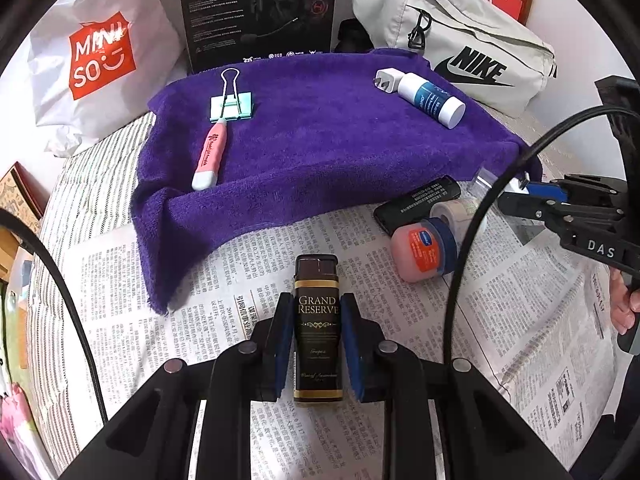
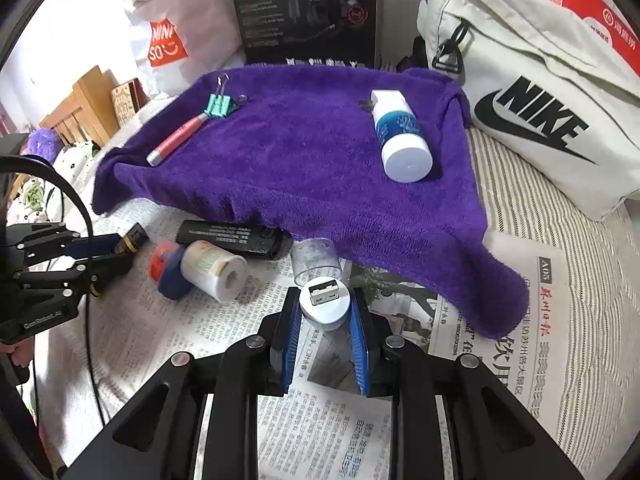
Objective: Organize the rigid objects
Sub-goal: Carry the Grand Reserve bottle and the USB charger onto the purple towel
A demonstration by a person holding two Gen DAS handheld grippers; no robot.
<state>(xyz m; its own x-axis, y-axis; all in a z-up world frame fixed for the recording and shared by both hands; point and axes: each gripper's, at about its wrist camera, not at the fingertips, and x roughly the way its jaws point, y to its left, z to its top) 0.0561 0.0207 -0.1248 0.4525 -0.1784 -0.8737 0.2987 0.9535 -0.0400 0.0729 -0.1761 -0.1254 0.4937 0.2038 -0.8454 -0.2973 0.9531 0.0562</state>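
Observation:
My left gripper [image 1: 318,312] is shut on a dark brown bottle [image 1: 318,320] labelled Grand Reserve, held over newspaper. My right gripper [image 2: 326,304] is shut on a white USB plug [image 2: 325,304] whose metal connector faces forward. A purple towel [image 2: 304,160] lies beyond both. On it rest a teal binder clip [image 1: 232,106], a pink pen [image 1: 211,154], a white charger [image 1: 386,80] and a white and blue bottle [image 2: 400,140]. At the towel's near edge lie a black flat device [image 2: 234,238], a tape roll [image 2: 212,272], a small pink and blue jar [image 1: 422,252] and a clear plastic cap [image 2: 316,260].
Newspaper [image 2: 332,432] covers a striped bedspread [image 2: 580,300]. Behind the towel stand a black headset box [image 1: 260,8], a white Miniso bag [image 1: 92,60] and a grey Nike bag [image 2: 540,100]. Black cables [image 1: 480,208] arc across both views. A hand [image 1: 624,304] holds the right gripper's handle.

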